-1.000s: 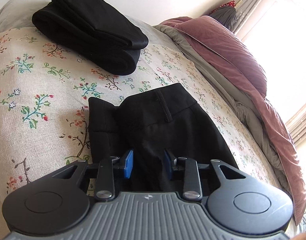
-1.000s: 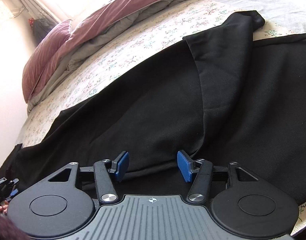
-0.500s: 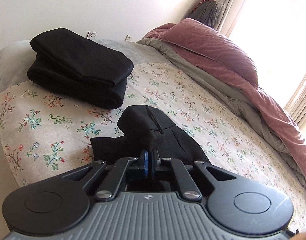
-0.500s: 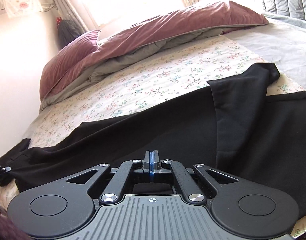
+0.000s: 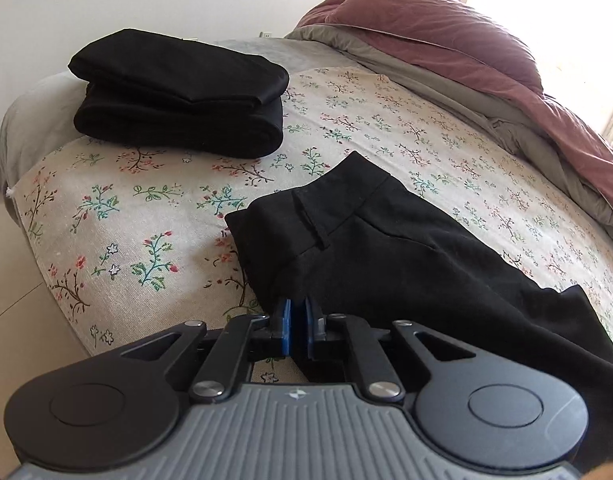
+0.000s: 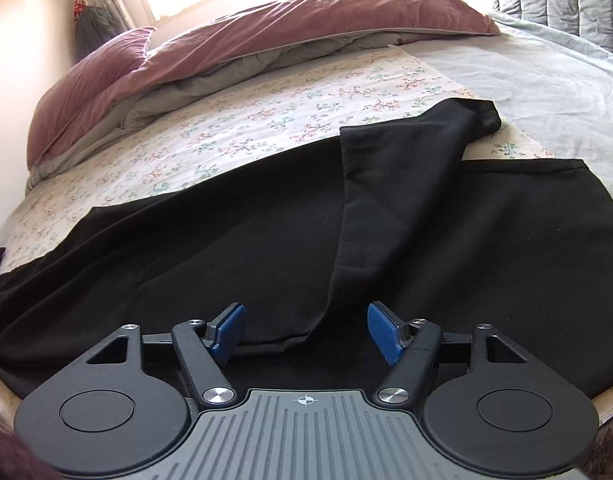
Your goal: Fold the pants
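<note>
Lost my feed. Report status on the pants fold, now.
Left hand-held gripper shut, pinching the pants near the waistband. Right hand-held gripper open over pant leg, just released. Folded black stack clear.

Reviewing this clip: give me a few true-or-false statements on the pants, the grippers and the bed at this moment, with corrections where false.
1. The left gripper is nearly shut at the waist edge of the pants. True.
2. The right gripper is clamped shut on a pant leg. False: its jaws stand apart, having just opened, with the cloth lying loose between them.
3. A folded black pile sits on the bed beyond the pants' waistband. True.
4. The sheet under the pants is plain white. False: it has a floral print.
5. One pant leg lies folded across the other. True.
</note>
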`<state>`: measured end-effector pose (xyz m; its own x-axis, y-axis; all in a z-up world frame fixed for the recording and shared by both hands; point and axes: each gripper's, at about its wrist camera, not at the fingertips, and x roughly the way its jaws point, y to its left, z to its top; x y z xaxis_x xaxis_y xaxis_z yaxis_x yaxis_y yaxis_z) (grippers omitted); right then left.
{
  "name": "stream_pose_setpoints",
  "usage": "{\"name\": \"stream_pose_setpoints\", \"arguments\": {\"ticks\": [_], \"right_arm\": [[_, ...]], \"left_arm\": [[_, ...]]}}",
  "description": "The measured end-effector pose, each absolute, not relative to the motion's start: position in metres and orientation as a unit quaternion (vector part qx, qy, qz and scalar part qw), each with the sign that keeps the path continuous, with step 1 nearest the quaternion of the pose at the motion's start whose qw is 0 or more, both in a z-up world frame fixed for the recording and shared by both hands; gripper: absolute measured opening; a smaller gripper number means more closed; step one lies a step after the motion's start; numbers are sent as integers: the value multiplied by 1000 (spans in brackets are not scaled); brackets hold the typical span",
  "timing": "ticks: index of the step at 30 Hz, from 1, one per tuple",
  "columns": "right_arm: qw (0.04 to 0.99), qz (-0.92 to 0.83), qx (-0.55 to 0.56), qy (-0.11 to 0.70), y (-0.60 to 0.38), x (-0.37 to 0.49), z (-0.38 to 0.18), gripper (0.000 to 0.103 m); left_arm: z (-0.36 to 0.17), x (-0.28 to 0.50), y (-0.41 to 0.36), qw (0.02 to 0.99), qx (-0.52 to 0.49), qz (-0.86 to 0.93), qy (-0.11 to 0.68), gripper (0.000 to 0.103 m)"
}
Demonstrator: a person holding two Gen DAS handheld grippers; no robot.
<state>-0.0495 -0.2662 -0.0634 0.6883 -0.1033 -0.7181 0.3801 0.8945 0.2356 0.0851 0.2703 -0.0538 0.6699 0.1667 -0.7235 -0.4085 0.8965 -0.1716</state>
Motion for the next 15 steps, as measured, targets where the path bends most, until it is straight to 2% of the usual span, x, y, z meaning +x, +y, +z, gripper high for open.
{"name": "stream_pose_setpoints", "arguments": {"ticks": [3, 5, 6, 7, 8, 15], "right_arm": [[904, -148, 140, 377, -266, -32, -67, 67], [898, -158, 109, 397, -265, -14, -76, 62], [893, -166, 96, 408, -266, -7, -81, 43], [891, -177, 83, 410, -266, -4, -84, 19], [892, -187, 69, 405, -267, -3, -84, 8], [912, -194, 110, 345, -286, -38, -35, 5]], "left_arm": [[-53, 90, 267, 899, -158, 163, 374, 12], [-53, 92, 265, 900, -155, 167, 373, 11], [-53, 93, 265, 900, -155, 169, 371, 10], [-52, 94, 266, 900, -158, 169, 370, 10], [-50, 95, 267, 900, -160, 169, 369, 10], [-32, 94, 267, 911, -149, 146, 356, 9]]}}
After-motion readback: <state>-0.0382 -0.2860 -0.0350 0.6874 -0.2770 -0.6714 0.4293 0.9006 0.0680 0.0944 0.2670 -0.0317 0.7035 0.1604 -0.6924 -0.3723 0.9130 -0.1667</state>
